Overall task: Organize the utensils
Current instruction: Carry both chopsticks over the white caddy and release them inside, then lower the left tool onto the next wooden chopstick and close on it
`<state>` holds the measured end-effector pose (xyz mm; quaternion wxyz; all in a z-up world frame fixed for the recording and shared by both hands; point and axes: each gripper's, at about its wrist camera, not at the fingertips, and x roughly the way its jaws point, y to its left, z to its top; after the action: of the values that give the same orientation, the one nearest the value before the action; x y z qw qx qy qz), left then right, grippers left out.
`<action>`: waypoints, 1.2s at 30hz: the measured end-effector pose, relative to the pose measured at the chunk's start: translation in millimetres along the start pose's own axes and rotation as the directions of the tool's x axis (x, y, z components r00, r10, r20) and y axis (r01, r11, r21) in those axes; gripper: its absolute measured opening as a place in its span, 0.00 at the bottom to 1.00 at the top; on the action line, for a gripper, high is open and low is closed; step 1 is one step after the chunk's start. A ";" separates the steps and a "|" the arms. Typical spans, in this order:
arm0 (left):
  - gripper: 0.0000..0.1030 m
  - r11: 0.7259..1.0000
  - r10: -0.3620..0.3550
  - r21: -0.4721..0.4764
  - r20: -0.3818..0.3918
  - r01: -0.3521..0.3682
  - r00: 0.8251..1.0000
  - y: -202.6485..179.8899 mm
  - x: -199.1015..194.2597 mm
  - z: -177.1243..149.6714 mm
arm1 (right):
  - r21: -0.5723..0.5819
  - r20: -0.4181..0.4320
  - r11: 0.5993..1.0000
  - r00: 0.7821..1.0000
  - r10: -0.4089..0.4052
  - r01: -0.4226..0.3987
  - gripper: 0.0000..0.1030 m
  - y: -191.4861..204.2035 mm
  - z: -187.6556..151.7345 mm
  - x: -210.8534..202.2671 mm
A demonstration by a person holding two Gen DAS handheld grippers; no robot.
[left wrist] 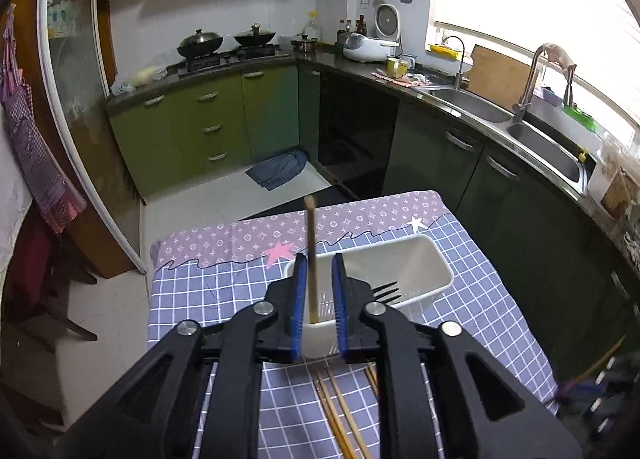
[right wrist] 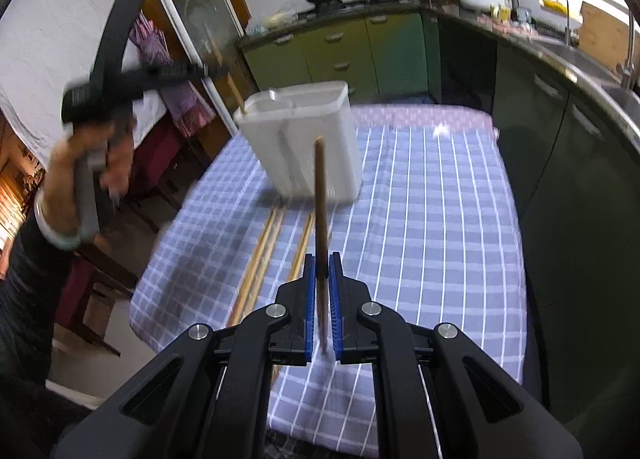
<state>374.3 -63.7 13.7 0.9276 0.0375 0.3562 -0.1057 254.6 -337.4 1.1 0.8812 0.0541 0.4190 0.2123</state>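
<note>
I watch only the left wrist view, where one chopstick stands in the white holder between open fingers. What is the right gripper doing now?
Observer: The right gripper is shut on a dark brown chopstick, which sticks out forward between its fingers.
Operator: Is this chopstick already inside the holder?
Observer: No. It is held in the air over the checked tablecloth, on the near side of the white utensil holder, with its tip pointing toward the holder.
</note>
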 end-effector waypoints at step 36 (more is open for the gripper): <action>0.24 0.995 -0.091 -0.070 -0.260 0.075 0.961 14.6 -30.3 -107.7 | -0.038 0.118 0.997 0.991 -0.065 0.070 0.27 18.2 121.4 17.4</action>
<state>285.3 -28.7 -46.2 0.8676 0.0088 0.4805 -0.1278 350.8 -303.6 71.8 0.9118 0.0338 0.3636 0.1875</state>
